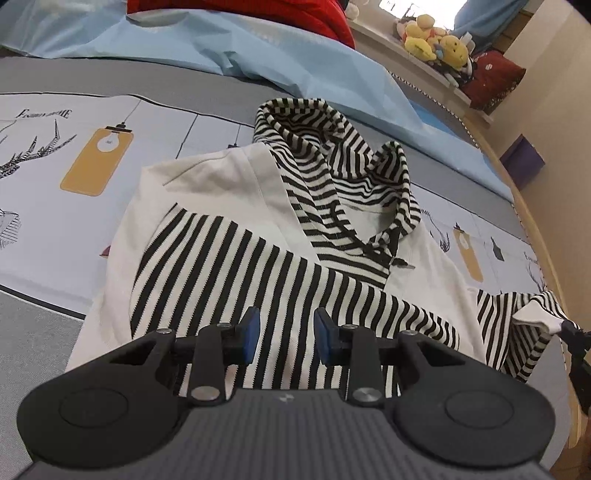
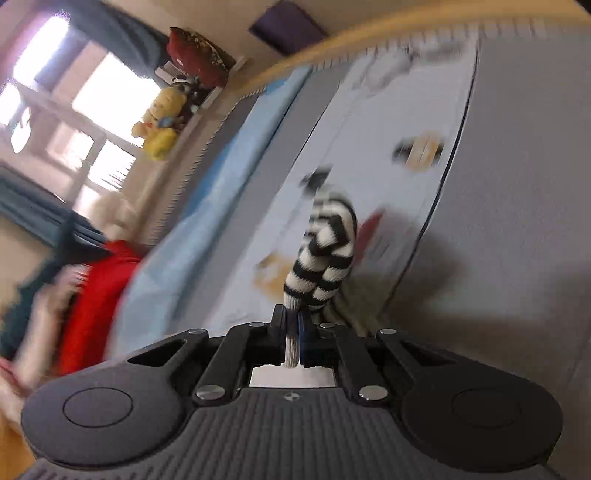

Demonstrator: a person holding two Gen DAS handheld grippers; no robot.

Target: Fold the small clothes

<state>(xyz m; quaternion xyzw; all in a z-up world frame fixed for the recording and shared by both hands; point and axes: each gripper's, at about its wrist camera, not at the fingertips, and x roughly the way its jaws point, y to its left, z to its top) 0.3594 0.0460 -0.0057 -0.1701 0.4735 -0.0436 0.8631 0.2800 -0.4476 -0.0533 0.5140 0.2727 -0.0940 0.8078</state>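
Observation:
A white hoodie (image 1: pixel 221 184) with a black-and-white striped hood (image 1: pixel 332 147) lies flat on the patterned bedspread (image 1: pixel 44 240). One striped sleeve (image 1: pixel 221 266) is folded across its chest. My left gripper (image 1: pixel 286 326) hovers just above that sleeve, open, with nothing between its blue pads. The other striped sleeve (image 1: pixel 517 332) is lifted off the bed at the right. My right gripper (image 2: pixel 293 332) is shut on that sleeve's white ribbed cuff (image 2: pixel 291 349), and the sleeve (image 2: pixel 325 258) hangs forward from the jaws. The right wrist view is blurred.
A light blue sheet (image 1: pixel 258 55) and a red blanket (image 1: pixel 295 14) lie bunched at the far side of the bed. Yellow plush toys (image 1: pixel 436 40) sit on a window ledge. The bed's wooden edge (image 1: pixel 535 221) runs along the right, with a purple box (image 1: pixel 522 158) beyond.

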